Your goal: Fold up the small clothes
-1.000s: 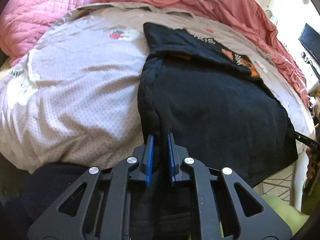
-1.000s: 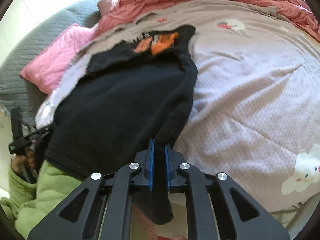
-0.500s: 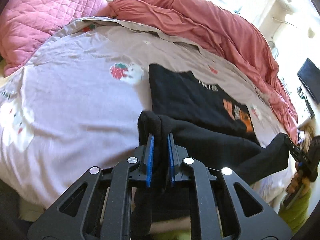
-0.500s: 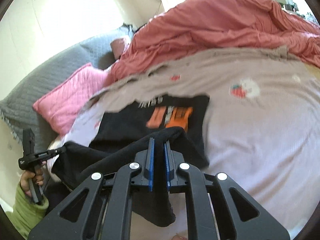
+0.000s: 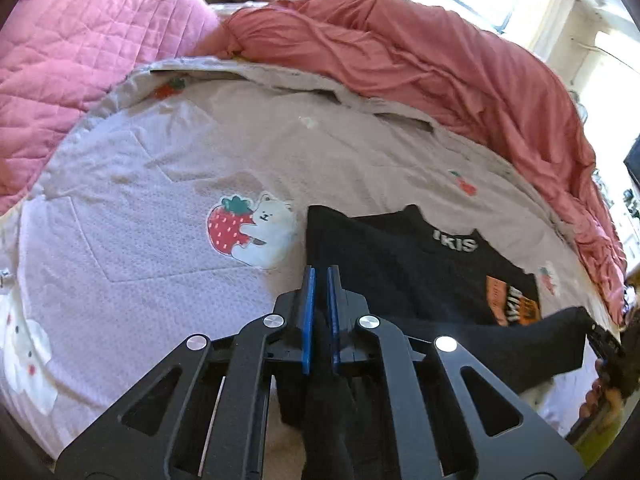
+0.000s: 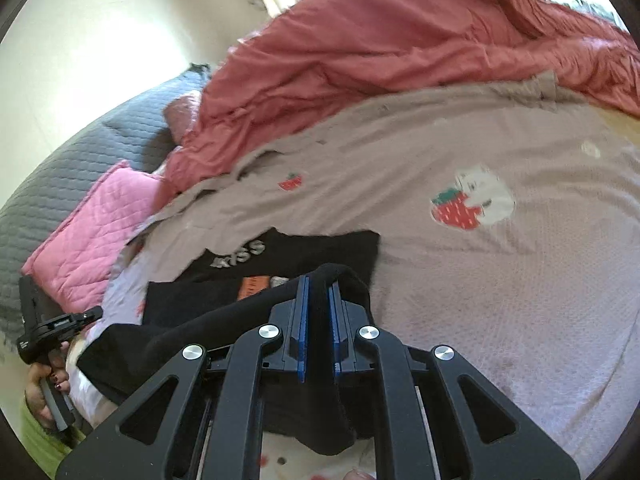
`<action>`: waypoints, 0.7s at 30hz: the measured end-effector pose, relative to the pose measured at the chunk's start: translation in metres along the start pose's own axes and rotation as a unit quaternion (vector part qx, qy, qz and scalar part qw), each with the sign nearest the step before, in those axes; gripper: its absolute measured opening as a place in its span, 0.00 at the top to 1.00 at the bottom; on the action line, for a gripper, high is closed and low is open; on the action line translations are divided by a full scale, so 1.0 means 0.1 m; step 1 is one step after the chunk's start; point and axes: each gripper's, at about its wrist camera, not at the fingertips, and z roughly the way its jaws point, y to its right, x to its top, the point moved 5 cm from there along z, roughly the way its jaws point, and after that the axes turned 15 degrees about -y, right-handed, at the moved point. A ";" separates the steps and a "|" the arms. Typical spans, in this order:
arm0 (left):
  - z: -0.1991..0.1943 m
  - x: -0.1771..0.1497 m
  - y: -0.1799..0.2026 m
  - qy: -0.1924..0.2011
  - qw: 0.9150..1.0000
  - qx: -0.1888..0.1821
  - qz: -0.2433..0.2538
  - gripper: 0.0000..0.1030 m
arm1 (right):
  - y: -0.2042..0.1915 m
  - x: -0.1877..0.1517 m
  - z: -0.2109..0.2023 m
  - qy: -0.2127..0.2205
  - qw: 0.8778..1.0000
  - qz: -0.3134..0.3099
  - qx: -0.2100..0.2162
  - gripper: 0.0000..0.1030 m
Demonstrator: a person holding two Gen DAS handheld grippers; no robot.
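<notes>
Left gripper [image 5: 321, 276] and right gripper [image 6: 319, 284] each pinch a lifted hem corner of the black shirt [image 5: 404, 264], its printed upper half lying flat at 1 o'clock on the mauve strawberry-print bedspread [image 5: 168, 160].

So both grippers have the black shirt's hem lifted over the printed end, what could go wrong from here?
1. The left gripper pinches only a thin edge of the black shirt; it could slip out mid-fold.
2. The hem between it and the right gripper sags, so the fold may land creased or crooked.
</notes>
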 end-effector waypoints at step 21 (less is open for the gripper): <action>-0.27 -0.86 -0.18 -0.005 0.992 -0.121 -0.023 0.48 | -0.10 -0.59 -0.28 -0.024 0.999 -0.036 -0.012 0.46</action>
